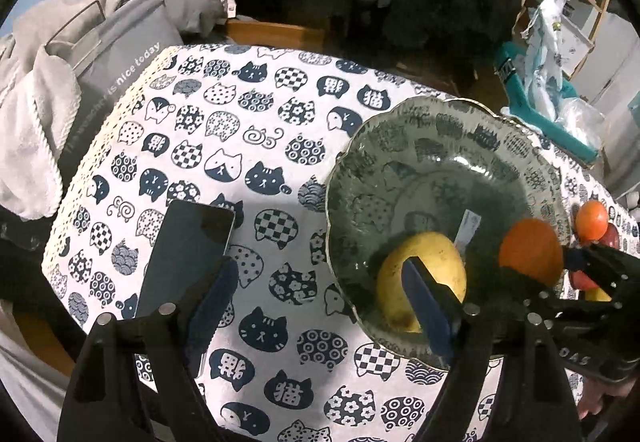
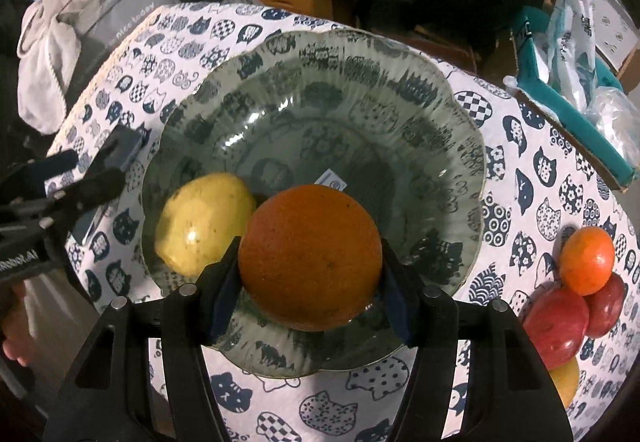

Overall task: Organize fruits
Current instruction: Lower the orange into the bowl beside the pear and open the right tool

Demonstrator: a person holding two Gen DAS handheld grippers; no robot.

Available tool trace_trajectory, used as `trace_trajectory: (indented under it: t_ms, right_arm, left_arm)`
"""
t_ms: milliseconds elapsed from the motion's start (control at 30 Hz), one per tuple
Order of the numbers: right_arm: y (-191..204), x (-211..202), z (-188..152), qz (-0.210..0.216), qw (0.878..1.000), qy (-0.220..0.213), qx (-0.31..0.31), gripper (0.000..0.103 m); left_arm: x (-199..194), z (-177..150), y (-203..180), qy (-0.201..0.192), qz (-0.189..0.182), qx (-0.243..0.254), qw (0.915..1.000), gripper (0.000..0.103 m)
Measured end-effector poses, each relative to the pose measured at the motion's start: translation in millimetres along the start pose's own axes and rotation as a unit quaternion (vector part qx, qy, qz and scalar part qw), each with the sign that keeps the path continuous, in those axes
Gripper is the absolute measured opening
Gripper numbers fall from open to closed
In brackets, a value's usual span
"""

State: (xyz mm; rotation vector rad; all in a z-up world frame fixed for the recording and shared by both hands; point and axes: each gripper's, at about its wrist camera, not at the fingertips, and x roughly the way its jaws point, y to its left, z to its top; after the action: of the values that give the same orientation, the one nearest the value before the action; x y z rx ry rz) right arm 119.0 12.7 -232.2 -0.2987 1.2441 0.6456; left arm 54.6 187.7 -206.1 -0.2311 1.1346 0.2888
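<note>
The right gripper [image 2: 310, 282] clamps an orange [image 2: 310, 256] over the patterned glass bowl [image 2: 448, 110], beside a yellow fruit [image 2: 200, 222]; the left gripper [image 1: 320, 282] hangs spread wide above the tablecloth [image 1: 240, 122]

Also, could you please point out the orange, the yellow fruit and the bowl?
orange [image 2: 310, 256], right wrist view, middle of its peel
yellow fruit [image 2: 204, 222], right wrist view, its upper side
bowl [image 2: 320, 82], right wrist view, far inner wall

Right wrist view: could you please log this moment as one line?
right gripper: shut on orange above bowl | left gripper: open, empty | lemon: in bowl
</note>
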Motion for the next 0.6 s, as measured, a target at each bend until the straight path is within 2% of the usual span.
trace_trajectory:
  t_ms: [100, 233, 500, 533, 600]
  right_arm:
    - [1, 3, 0, 0.002, 1.0, 0.006, 0.001, 0.063]
    - [2, 6, -1, 0.001, 1.0, 0.015, 0.001, 0.064]
    - [-1, 14, -4, 0.003, 1.0, 0.027, 0.01, 0.064]
    - [-1, 14, -4, 0.004, 1.0, 0.026, 0.011, 0.065]
    - [-2, 7, -4, 0.009, 1.0, 0.007, 0.01, 0.074]
  left_arm:
    - [-3, 1, 0, -0.004, -0.016, -0.003, 0.9999, 0.085]
    - [-8, 3, 1, -0.009, -0.015, 0.003, 0.9998, 0.079]
    - [-15, 3, 1, -0.007, -0.016, 0.008, 0.9998, 0.079]
    - [-16, 3, 2, -0.007, -0.017, 0.007, 0.9998, 0.079]
    - [-17, 3, 3, -0.006, -0.016, 0.005, 0.9998, 0.079]
